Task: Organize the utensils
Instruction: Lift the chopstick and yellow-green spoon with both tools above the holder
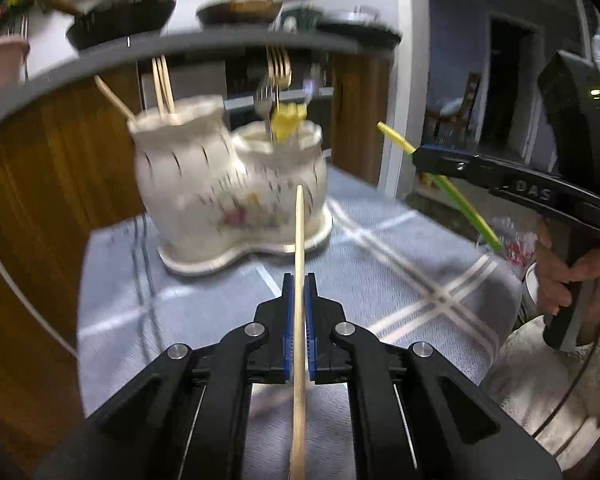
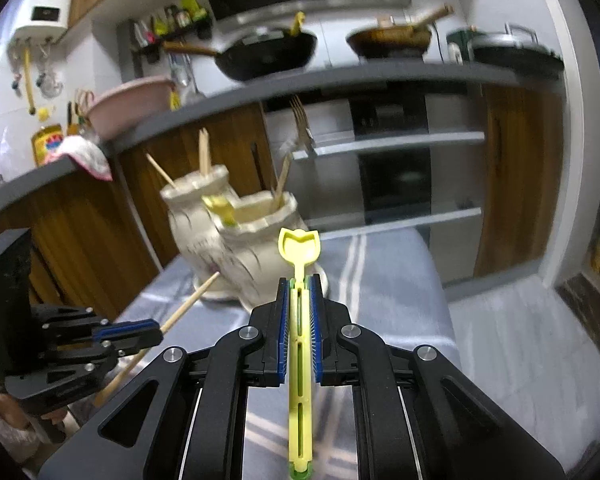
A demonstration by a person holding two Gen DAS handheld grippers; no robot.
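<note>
- The left gripper (image 1: 299, 280) is clamped tight on a single wooden chopstick (image 1: 299, 240), its blue pads (image 1: 288, 312) pressed flat against the stick on both sides.
- That chopstick runs straight along the line of the fingers, its tip poking out ahead towards the ceramic holder (image 1: 228, 184) and its back end trailing under the gripper body.
- The right gripper (image 2: 299, 280) grips a yellow plastic spoon (image 2: 299, 248) by its slotted handle, pads closed snugly on it; the scoop end sticks out in front, above the fingertips.
- From the left wrist view the right gripper (image 1: 420, 158) comes in from the right edge with the yellow-green spoon handle (image 1: 460, 200) slanting through it, a hand (image 1: 560, 276) wrapped round the grip below.
- From the right wrist view the left gripper (image 2: 156, 330) sits low at the left, the chopstick (image 2: 188, 300) angling up towards the holder's base.
- The holder (image 2: 236, 240) is a cream, flower-painted double pot, two compartments joined on one base, standing on a blue checked cloth (image 1: 380, 248).
- One compartment holds several wooden chopsticks (image 1: 162, 84); the other holds forks (image 1: 278, 68) and something yellow (image 1: 288, 120), blurred.
- Both held utensils are off the cloth, near the holder but not touching it, neither one in a compartment yet.
- Behind, a grey counter (image 2: 340, 76) carries a black wok (image 2: 268, 52) and a second pan (image 2: 392, 38); a pink basin (image 2: 128, 98) sits to the left.
</note>
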